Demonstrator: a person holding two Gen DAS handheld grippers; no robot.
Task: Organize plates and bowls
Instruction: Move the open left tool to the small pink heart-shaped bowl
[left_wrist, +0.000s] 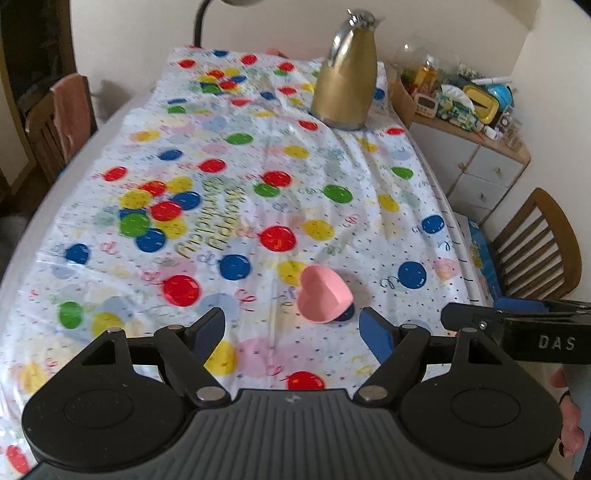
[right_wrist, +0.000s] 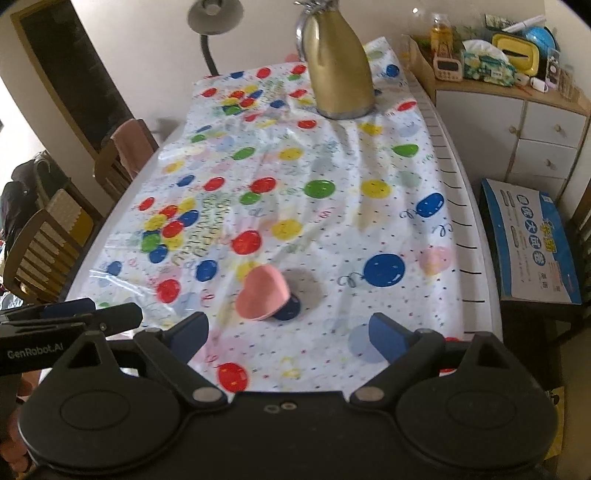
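Both hand-held grippers (left (left_wrist: 291, 328), right (right_wrist: 288, 332)) gape empty; pink heart bowl (right_wrist: 263, 294) half-hides something dark blue.

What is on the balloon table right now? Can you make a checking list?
Surface: table with balloon-print cloth, wrinkled.
Job's things: pink heart-shaped bowl, tilted, resting on a dark blue dish.
Clutter: gold jug at the far end.
Grippers: left gripper and right gripper both open, empty, short of the bowl.
Cables: nothing seen.
Surroundings: wooden chair, cabinet crowded on top, lamp, blue box.
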